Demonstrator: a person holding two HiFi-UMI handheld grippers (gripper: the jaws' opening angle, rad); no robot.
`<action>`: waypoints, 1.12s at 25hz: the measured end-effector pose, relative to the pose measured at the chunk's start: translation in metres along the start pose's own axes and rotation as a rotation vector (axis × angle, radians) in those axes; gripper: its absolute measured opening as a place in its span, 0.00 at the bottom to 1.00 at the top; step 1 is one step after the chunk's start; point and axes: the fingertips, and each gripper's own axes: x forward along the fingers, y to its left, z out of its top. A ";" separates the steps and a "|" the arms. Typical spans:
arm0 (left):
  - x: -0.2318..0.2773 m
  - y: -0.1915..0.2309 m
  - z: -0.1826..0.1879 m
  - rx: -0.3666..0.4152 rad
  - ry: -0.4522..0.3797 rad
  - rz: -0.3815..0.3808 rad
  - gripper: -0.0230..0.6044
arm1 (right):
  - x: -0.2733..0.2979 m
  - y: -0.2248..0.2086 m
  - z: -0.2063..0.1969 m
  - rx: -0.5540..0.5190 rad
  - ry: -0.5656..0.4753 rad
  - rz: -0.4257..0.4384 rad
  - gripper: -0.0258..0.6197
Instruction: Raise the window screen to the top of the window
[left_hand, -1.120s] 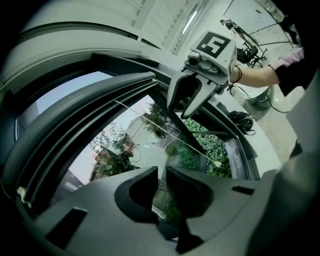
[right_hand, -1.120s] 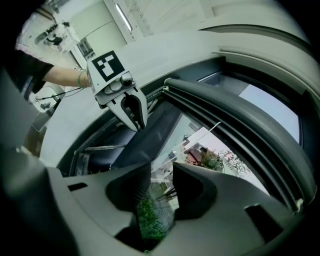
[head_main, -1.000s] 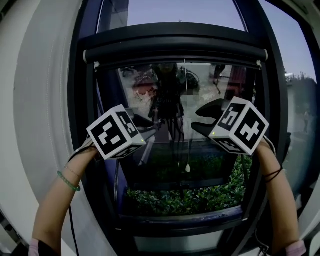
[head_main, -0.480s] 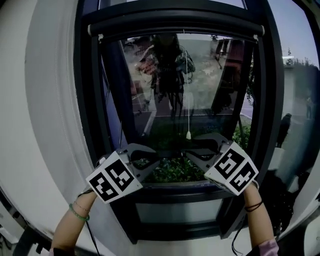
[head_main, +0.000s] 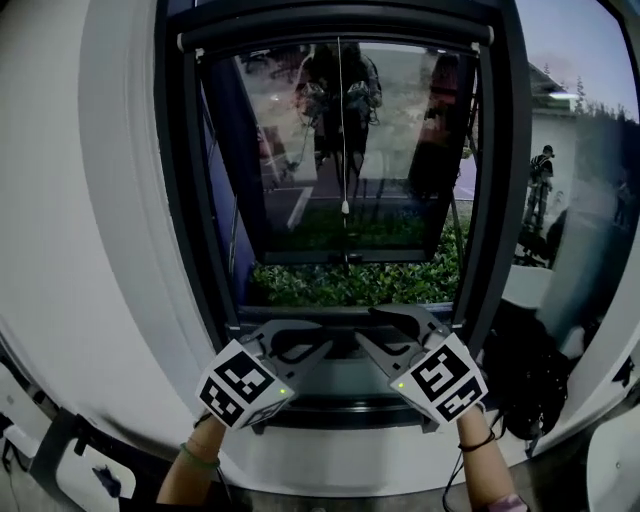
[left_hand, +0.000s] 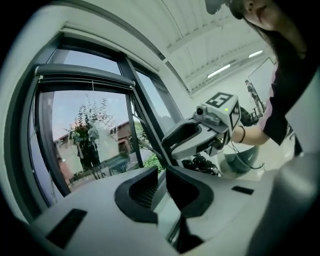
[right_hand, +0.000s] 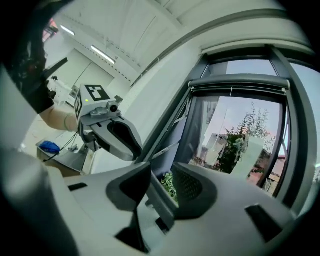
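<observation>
Dark window frame, left tool and right tool low before it, jaws slightly apart, both empty.

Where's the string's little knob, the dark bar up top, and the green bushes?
pull cord knob (head_main: 344, 207), head view, the small pale knob at the string's end.
screen bar (head_main: 420, 33), head view, right half of the dark bar.
bushes (head_main: 350, 282), head view, middle of the green leaves.
</observation>
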 end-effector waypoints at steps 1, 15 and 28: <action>-0.002 -0.017 -0.001 -0.023 -0.009 0.000 0.12 | -0.010 0.010 -0.004 0.018 -0.007 -0.001 0.25; -0.076 -0.158 -0.066 -0.388 -0.093 0.059 0.12 | -0.087 0.161 -0.062 0.377 -0.076 -0.031 0.24; -0.173 -0.210 -0.118 -0.453 -0.089 0.025 0.12 | -0.092 0.294 -0.041 0.577 -0.062 -0.135 0.19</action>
